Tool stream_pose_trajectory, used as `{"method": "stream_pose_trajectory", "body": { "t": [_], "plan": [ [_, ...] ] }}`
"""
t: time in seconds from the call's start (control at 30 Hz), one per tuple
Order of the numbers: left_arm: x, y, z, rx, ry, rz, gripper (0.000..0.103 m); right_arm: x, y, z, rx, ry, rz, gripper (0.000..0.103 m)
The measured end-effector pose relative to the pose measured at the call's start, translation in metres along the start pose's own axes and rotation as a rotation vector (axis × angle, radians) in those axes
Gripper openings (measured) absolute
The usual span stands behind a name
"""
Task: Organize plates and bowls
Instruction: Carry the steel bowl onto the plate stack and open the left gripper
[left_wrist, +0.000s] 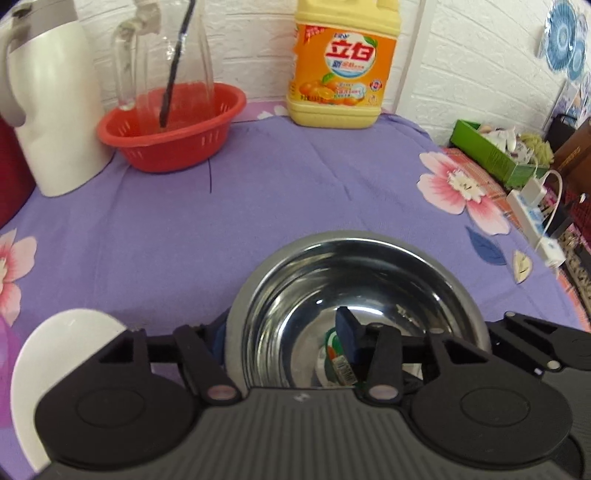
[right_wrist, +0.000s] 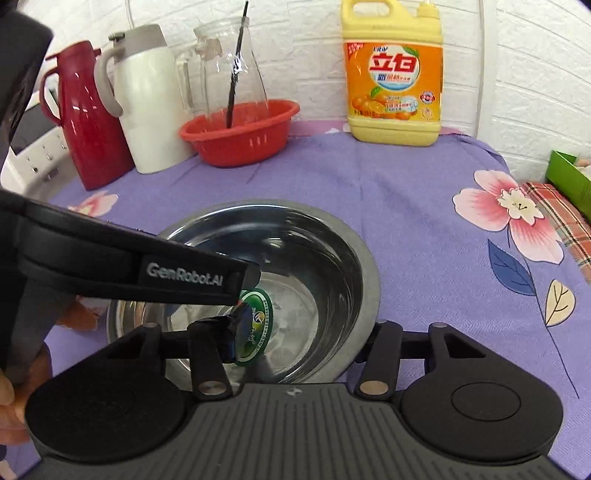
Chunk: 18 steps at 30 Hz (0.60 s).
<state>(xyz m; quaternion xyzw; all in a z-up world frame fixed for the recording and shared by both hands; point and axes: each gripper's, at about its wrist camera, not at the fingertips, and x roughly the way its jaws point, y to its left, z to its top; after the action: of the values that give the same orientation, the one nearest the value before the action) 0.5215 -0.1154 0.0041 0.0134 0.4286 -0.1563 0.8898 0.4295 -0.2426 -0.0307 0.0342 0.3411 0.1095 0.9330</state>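
On the bench (left_wrist: 288, 206), under a purple flowered cloth (right_wrist: 424, 206) before a white brick wall, both grippers straddle opposite sides of a steel bowl's (right_wrist: 354, 258) rim. The left gripper (left_wrist: 284, 343) has one finger inside and one outside; whether it clamps I cannot tell. Likewise the right gripper (right_wrist: 299, 343). A white plate (left_wrist: 55, 343) lies left. A red basket (right_wrist: 240, 133) holds a glass jug (right_wrist: 229, 74).
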Motion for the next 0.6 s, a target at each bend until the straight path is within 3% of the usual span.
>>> {"method": "stream_pose_trajectory", "body": {
  "t": [0.23, 0.4, 0.6],
  "plan": [
    [-0.061, -0.003, -0.041, -0.012, -0.005, -0.002, 0.045, -0.053, 0.032, -0.024, -0.096, -0.021, 0.003, 0.093],
    [-0.110, -0.010, -0.095, -0.029, -0.013, -0.060, 0.045, -0.103, 0.063, -0.058, -0.145, -0.027, -0.020, 0.100],
    [-0.154, -0.023, -0.164, 0.004, -0.010, -0.082, 0.046, -0.149, 0.091, -0.116, -0.101, -0.017, 0.013, 0.103]
  ]
}}
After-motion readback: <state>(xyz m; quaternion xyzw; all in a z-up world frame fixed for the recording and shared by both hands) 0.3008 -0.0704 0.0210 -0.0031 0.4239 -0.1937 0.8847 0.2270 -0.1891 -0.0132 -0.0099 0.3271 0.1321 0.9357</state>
